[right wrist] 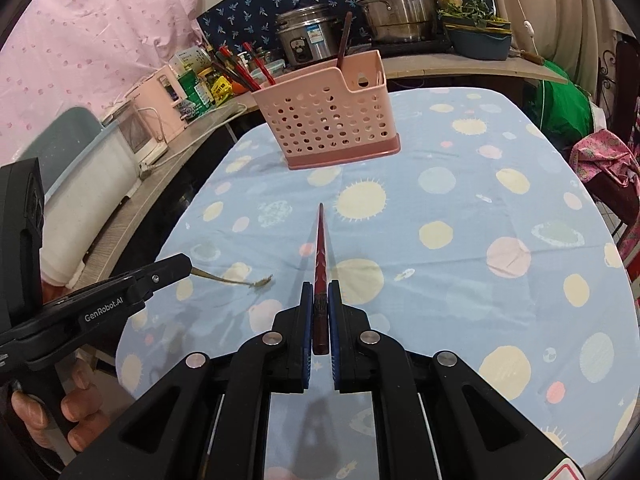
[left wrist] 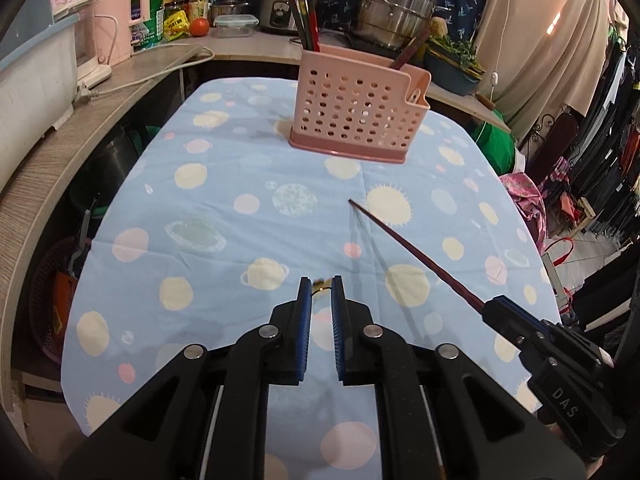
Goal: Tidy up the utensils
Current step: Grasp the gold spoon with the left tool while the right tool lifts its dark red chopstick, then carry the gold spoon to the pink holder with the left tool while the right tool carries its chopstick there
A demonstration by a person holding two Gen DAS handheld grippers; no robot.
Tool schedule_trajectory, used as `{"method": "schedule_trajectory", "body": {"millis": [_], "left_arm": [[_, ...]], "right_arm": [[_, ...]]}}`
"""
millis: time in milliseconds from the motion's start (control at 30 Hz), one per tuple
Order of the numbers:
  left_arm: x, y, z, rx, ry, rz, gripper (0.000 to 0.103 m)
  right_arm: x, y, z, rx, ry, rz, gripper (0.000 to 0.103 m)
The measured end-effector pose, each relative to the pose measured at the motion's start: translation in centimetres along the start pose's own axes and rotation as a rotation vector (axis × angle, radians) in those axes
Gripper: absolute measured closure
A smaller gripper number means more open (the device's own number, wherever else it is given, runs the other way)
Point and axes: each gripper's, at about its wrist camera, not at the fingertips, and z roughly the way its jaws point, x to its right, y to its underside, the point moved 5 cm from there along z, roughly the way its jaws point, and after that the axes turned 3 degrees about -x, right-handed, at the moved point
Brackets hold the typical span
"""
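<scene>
A pink perforated utensil holder (left wrist: 354, 116) stands at the far end of the table, with several chopsticks (left wrist: 306, 16) and a dark handle in it; it also shows in the right wrist view (right wrist: 328, 116). My left gripper (left wrist: 321, 282) is shut on a small gold fork (right wrist: 236, 278), seen held above the cloth in the right wrist view. My right gripper (right wrist: 321, 290) is shut on a dark red chopstick (right wrist: 321, 248) that points toward the holder; the chopstick also shows in the left wrist view (left wrist: 412, 250).
The table wears a blue cloth with pale circles (left wrist: 224, 216). Behind it a counter (left wrist: 248, 46) holds pots, a rice cooker (right wrist: 308, 36), bottles and a tomato. A white appliance (left wrist: 36, 80) stands left; clothes hang right.
</scene>
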Motion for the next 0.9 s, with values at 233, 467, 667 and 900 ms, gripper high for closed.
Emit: {"method": "schedule_trajectory", "body": {"millis": [233,467,667,900], "left_arm": [[0.2,-1.7,-1.4,0.04,0.009,0.012,0.102],[0.4,-3.2,-2.3,0.066,0.012,0.03,0.103],[0.5,-5.8,-3.5,0.088,0.046,0.028,0.102],[1.1,-10.5,-4.7,0.127,0.073,0.036,0.102]], "right_arm": [[-0.7,-3.1,-2.1,0.076,-0.019,-0.006,0.096],[-0.9,-6.5,-3.8,0.146,-0.043,0.005,0.096],[-0.8,-9.9,-5.2,0.207,-0.055,0.004,0.096],[-0.5,-14.3,-5.9,0.277,-0.056,0.011,0.096]]}}
